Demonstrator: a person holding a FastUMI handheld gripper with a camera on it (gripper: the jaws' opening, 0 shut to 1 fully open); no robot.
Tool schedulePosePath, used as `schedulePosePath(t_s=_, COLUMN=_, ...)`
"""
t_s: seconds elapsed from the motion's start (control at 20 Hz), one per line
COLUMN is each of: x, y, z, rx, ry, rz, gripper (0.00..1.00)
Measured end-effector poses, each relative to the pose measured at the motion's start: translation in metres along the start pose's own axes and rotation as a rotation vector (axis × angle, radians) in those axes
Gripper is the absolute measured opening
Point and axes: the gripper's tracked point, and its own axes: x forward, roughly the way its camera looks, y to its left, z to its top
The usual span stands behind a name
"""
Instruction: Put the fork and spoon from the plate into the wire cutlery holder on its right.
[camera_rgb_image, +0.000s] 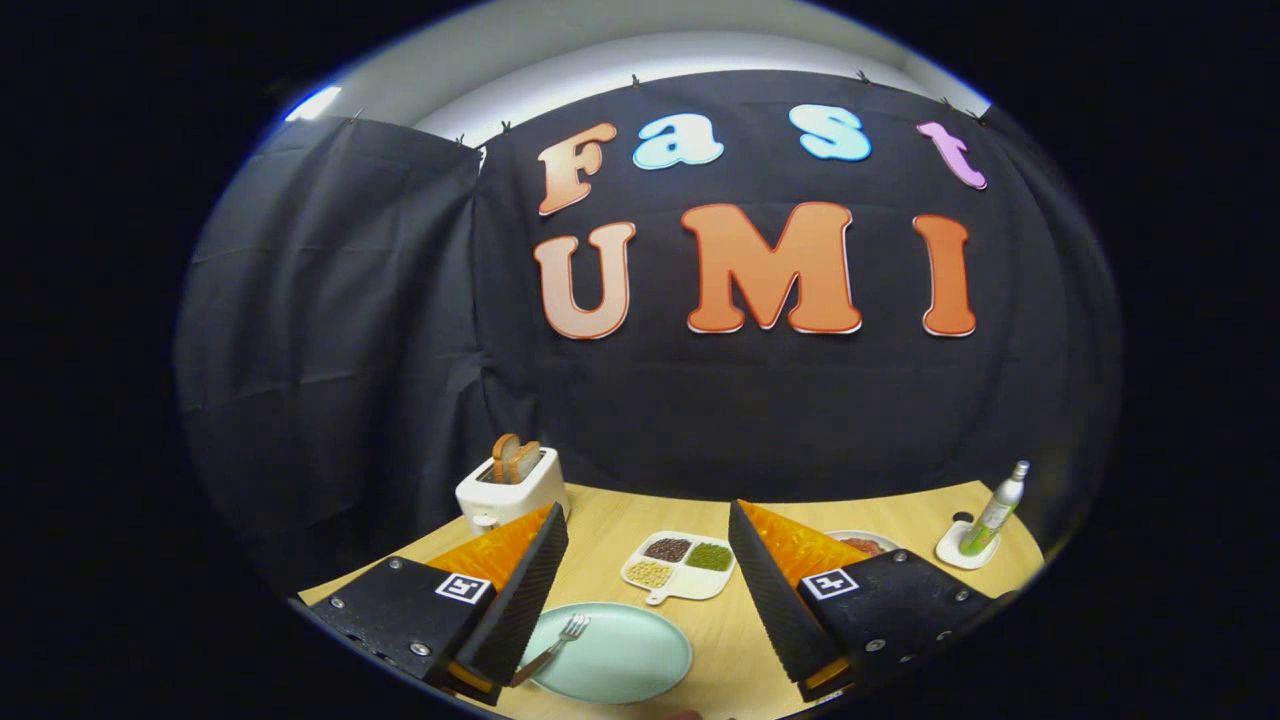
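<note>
On wooden tabletop (610, 520), against black cloth wall: plate (620, 660) bearing fork (556, 648), between spread, empty fingers of gripper (640, 610). Beyond: divided dish (680, 565) of beans, toaster (510, 488) with bread, bottle (995, 512) on coaster.

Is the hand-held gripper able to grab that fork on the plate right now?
Probably yes. The hand-held gripper is open, and the fork lies bare on the plate, close by one finger, with nothing covering it.
</note>
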Motion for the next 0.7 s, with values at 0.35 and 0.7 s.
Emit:
schedulePosePath(t_s=0.35, x=0.033, y=0.054, z=-0.04, rx=0.023, ry=0.187, rz=0.075, gripper=0.97)
schedulePosePath(t_s=0.7, x=0.046, y=0.082, z=-0.132, rx=0.125, ry=0.586, rz=0.09, gripper=0.95)
